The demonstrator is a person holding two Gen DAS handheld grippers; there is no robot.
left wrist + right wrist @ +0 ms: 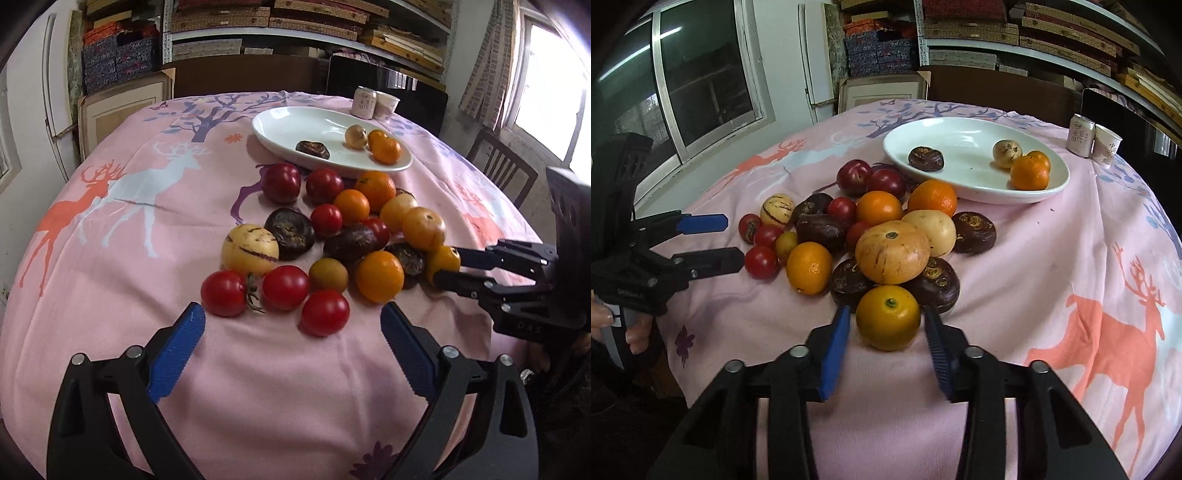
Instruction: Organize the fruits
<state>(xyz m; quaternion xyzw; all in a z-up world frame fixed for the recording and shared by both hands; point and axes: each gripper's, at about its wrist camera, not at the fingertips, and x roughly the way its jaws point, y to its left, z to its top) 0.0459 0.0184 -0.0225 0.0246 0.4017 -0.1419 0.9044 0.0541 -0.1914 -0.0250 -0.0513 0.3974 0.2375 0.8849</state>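
- Right gripper: jaws spread on either side of a yellow-orange citrus fruit at the near side of the fruit pile; in the right wrist view a narrow gap shows at each side; whether the pads touch the fruit cannot be told; in the left wrist view the same gripper reaches in from the right edge of the table with that fruit between its tips.
- Left gripper: jaws spread wide, nothing between them; positioned just short of three red tomatoes at the near side of the pile; seen from the right wrist beside the left side of the pile.
- Fruit pile: oranges, red tomatoes, dark brown fruits and pale striped melons, grouped touching one another at the middle of the table, on a pink cloth with a deer print.
- White plate: toward the far edge of the table, just beyond the pile; contains one dark brown fruit, one pale fruit and two oranges.
- Can and paper cup: upright, side by side, near the far right edge of the table.
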